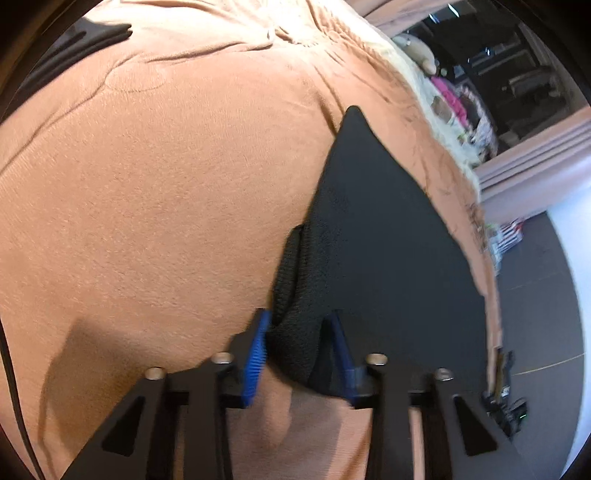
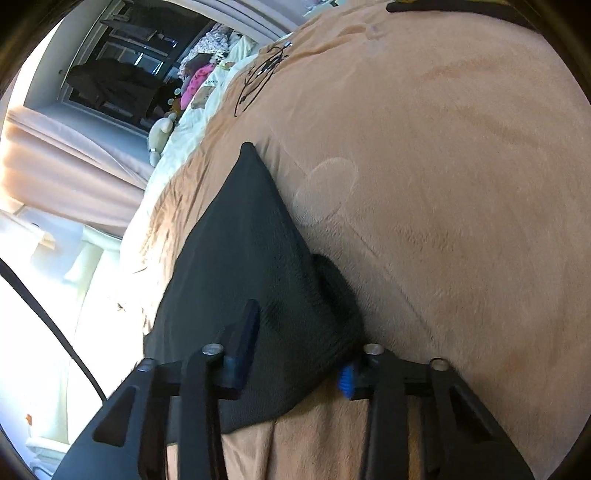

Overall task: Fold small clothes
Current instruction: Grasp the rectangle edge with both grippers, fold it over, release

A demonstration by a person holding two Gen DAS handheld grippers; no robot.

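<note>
A small black garment (image 1: 369, 240) lies on a tan plush blanket (image 1: 166, 184), its far corner drawn to a point. My left gripper (image 1: 298, 321) is shut on a bunched, ribbed edge of it, and the fabric fills the gap between the blue pads (image 1: 255, 354). In the right wrist view the same black garment (image 2: 243, 251) slopes up from the blanket (image 2: 443, 184). My right gripper (image 2: 299, 339) is shut on its near edge, one finger on top of the cloth and the other blue pad (image 2: 345, 378) partly hidden behind it.
Another dark piece of cloth (image 1: 92, 37) lies at the far side of the blanket, seen also as a dark cloth (image 2: 461, 9). Cream bedding (image 2: 192, 125), soft toys (image 2: 162, 129) and pink clothes (image 2: 199, 79) line the bed's edge. Grey floor (image 1: 535, 295) lies beyond.
</note>
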